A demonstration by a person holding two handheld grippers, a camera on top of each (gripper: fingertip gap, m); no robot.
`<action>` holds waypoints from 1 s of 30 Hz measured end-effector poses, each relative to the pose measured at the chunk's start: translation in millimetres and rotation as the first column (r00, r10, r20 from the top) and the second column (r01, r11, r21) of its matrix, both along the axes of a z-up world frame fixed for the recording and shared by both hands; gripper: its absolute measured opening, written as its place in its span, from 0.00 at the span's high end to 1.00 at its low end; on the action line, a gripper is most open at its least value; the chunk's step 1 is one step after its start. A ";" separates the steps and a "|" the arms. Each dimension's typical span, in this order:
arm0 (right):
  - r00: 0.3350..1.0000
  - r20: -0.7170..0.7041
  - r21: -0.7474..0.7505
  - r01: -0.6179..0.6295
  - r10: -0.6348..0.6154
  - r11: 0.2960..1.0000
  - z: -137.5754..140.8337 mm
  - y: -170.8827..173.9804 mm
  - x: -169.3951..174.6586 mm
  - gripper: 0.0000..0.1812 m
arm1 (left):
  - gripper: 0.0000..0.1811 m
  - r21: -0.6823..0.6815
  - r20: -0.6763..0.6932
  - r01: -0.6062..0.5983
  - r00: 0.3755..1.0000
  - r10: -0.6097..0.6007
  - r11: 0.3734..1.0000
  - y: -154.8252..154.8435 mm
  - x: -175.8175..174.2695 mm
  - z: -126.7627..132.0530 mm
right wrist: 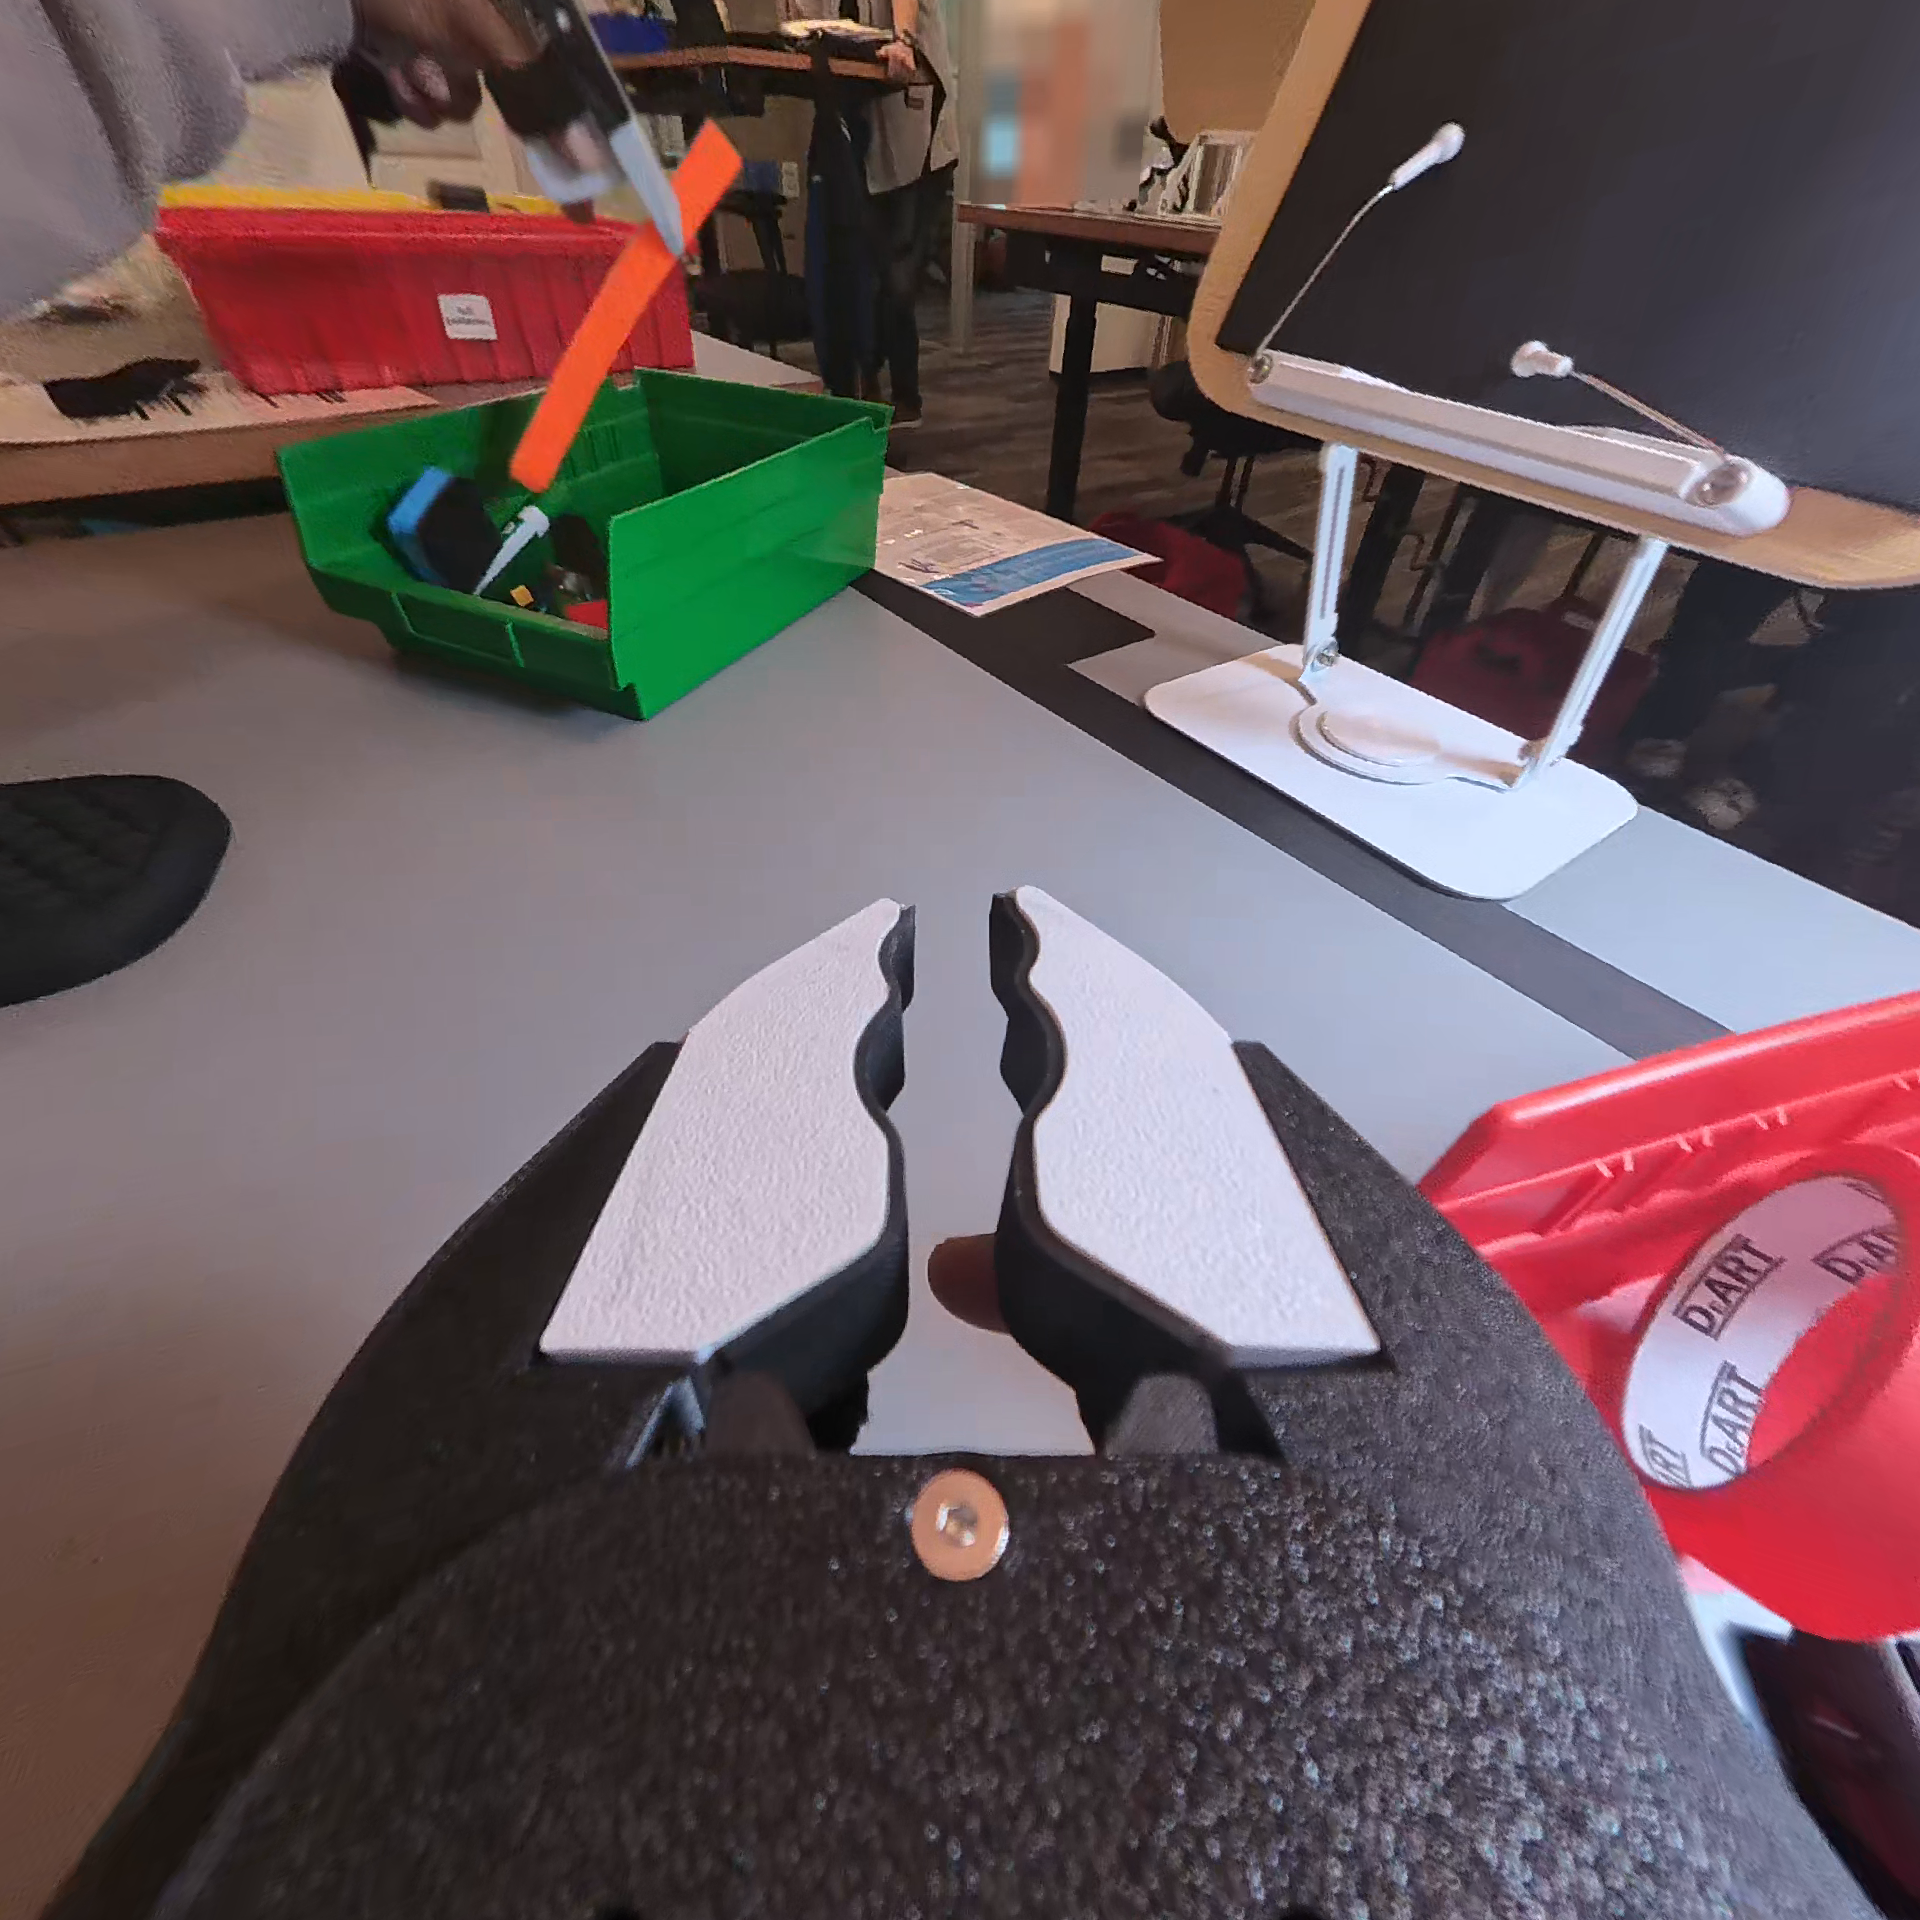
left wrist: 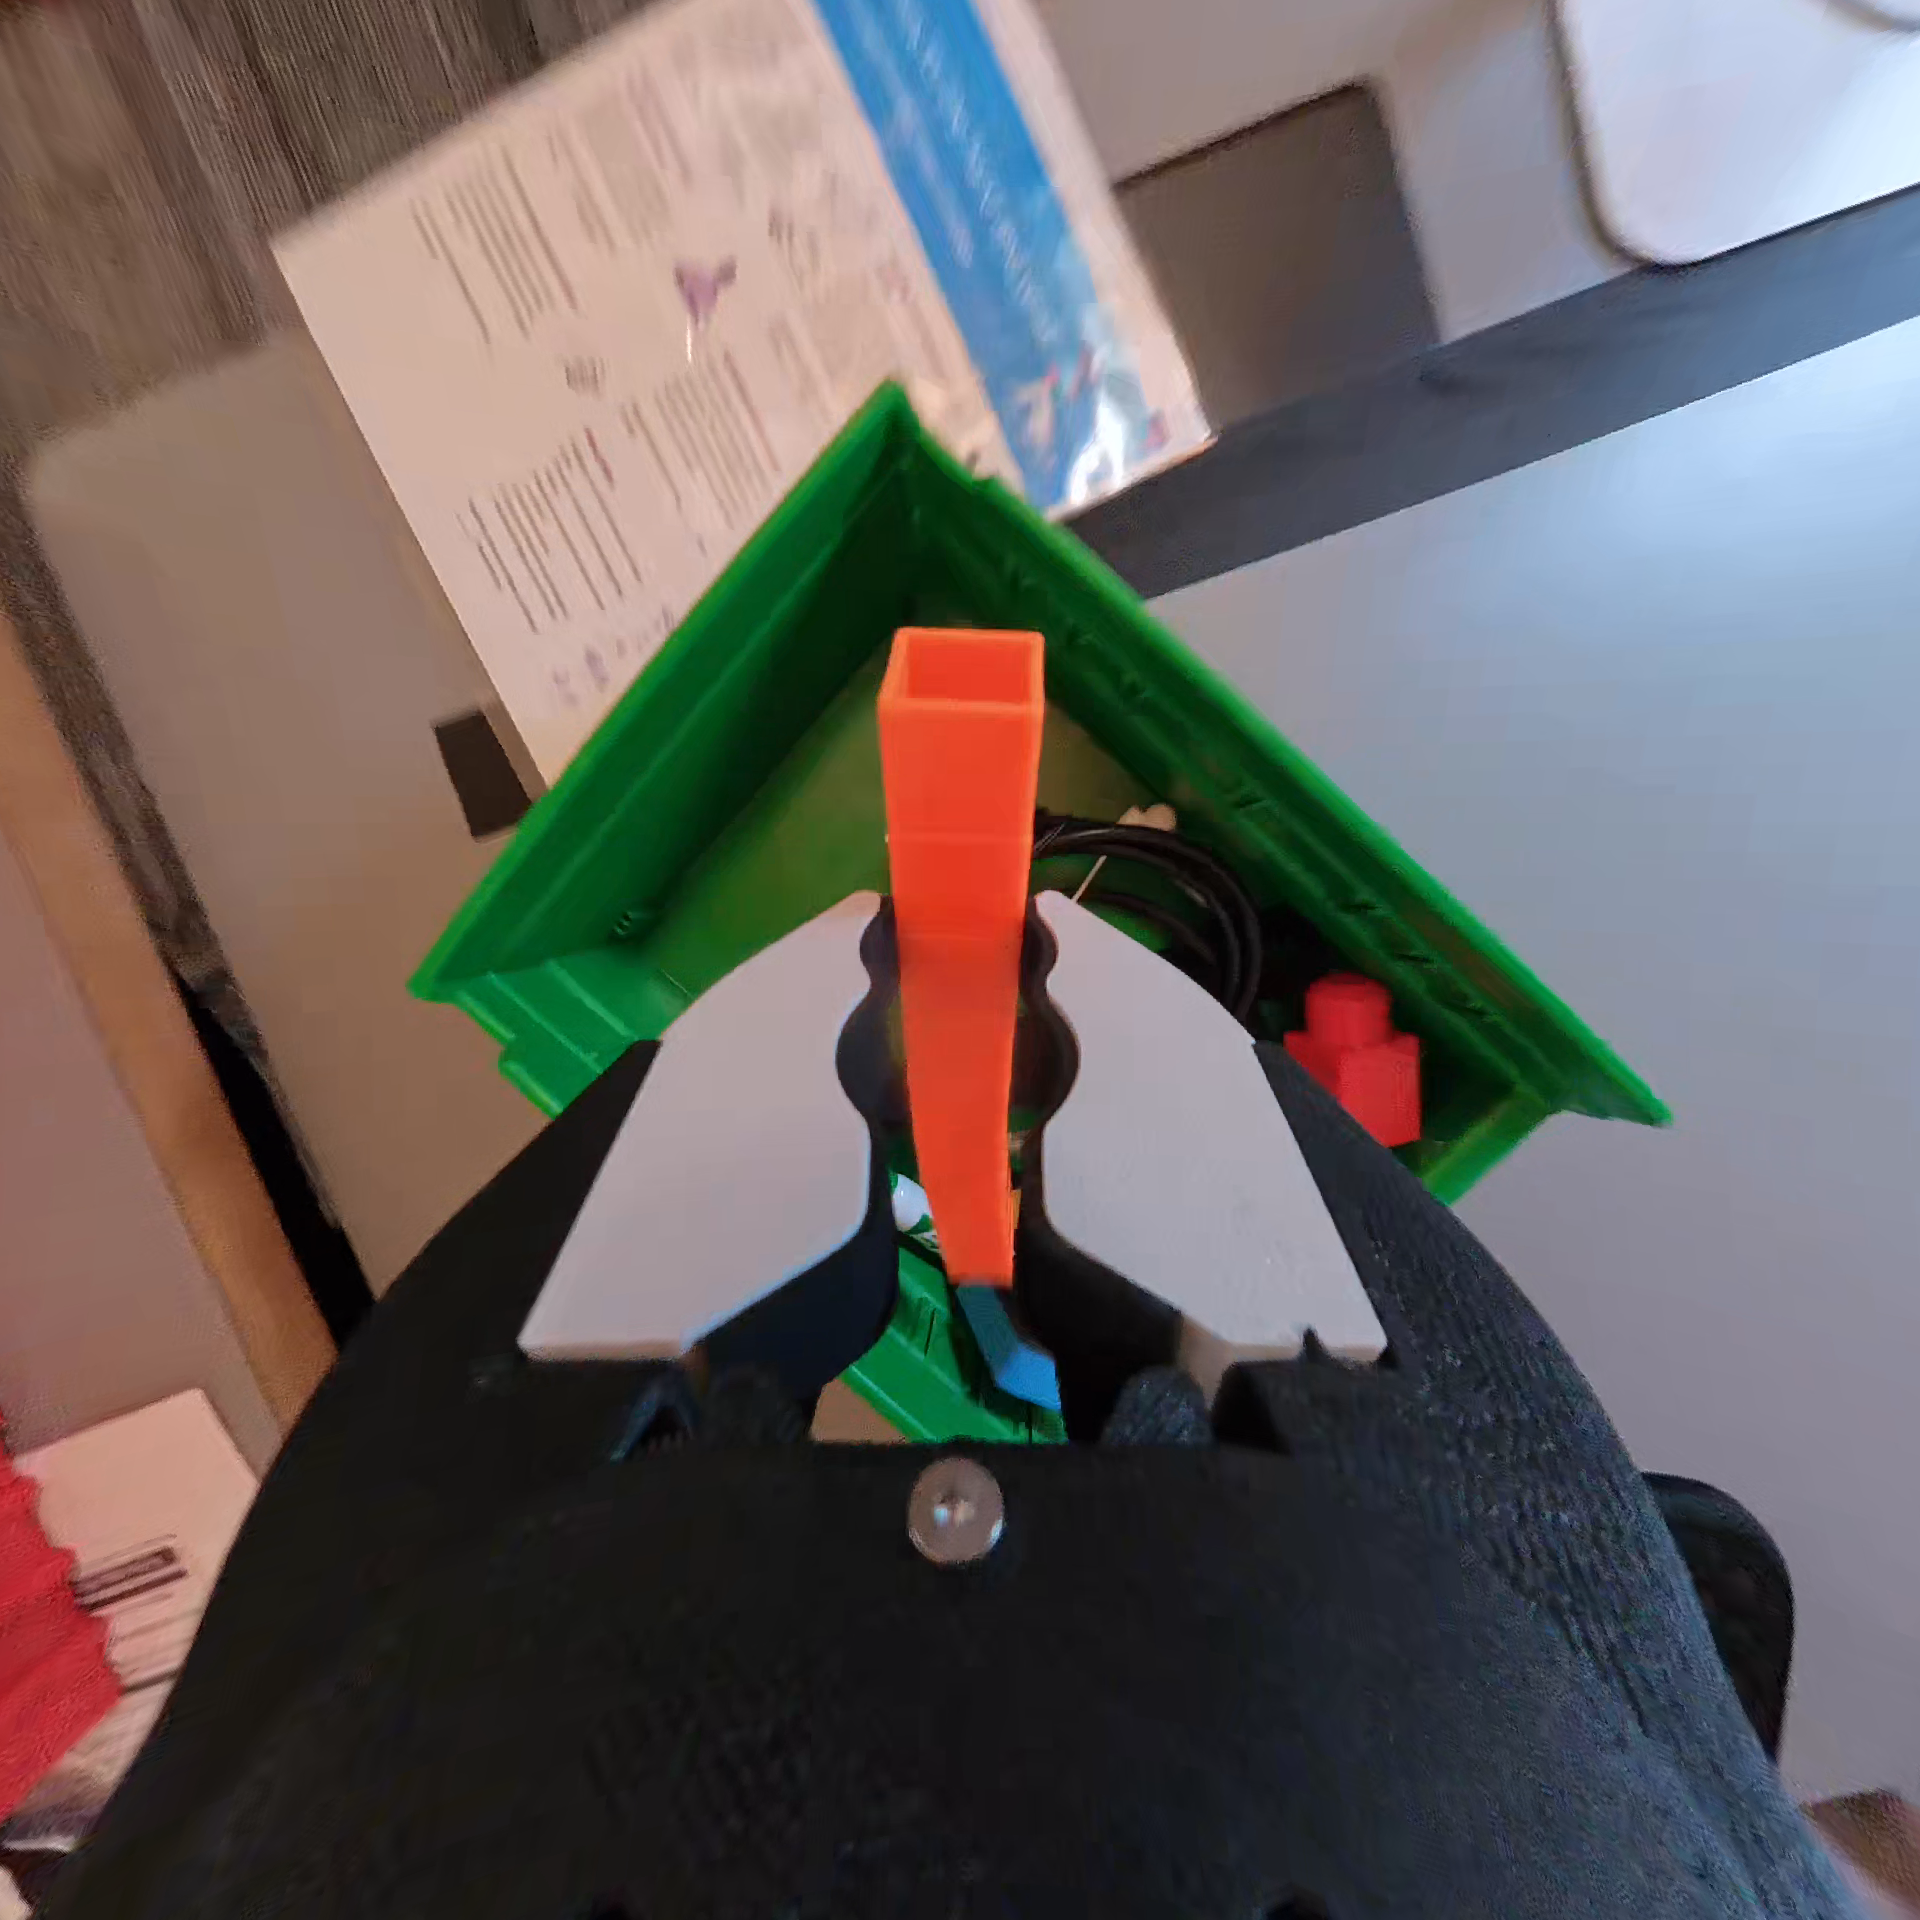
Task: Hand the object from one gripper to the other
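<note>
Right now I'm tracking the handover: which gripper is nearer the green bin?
Left. The left gripper hangs just above the green bin, holding the orange bar; the right gripper sits far back.

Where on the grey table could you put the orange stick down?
Bare grey table lies between the green plastic bin, the black mesh pad and the right gripper. It is crowded by the white stand and the red tape dispenser.

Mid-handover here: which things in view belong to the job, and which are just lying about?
Job:
orange tube, clamped in left tongs
right tongs, slightly open, empty

Lying about:
green bin
red block
red tape roll
white stand
leaflet
</note>
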State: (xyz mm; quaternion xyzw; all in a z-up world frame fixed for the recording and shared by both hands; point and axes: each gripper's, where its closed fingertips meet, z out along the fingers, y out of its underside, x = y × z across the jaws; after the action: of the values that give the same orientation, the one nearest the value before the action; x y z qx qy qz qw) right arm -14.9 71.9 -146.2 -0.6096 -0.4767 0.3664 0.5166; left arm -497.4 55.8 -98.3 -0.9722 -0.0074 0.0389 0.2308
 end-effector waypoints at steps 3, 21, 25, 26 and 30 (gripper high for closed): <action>1.000 0.008 0.021 -0.019 0.019 1.000 1.8 -11.8 -9.5 0.92 | 0.88 0.125 -0.026 0.083 0.996 -0.080 0.989 2.9 27.5 38.7; 0.967 -0.104 0.116 -0.219 0.231 0.969 63.7 -68.7 -79.8 0.76 | 0.88 0.788 0.000 0.479 0.629 -0.777 0.388 -39.9 319.6 159.6; 0.945 -0.102 0.132 -0.296 0.310 0.946 70.2 -74.7 -88.6 0.69 | 0.88 0.833 0.019 0.486 0.454 -0.891 0.265 -64.1 382.9 140.6; 0.926 -0.096 0.106 -0.354 0.364 0.929 67.7 -83.1 -88.3 0.72 | 0.88 0.844 0.021 0.477 0.427 -0.904 0.245 -67.4 393.9 136.0; 0.919 -0.074 0.094 -0.379 0.387 0.920 52.8 -88.9 -85.4 0.86 | 0.88 0.877 0.028 0.443 0.339 -0.940 0.186 -73.6 420.9 120.4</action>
State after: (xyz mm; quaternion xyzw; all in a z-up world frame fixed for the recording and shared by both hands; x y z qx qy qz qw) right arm -100.3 -17.0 -93.4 -0.4667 -0.5764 0.4691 0.4795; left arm -76.5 -17.8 22.0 -0.6089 0.3840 -0.3826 0.5791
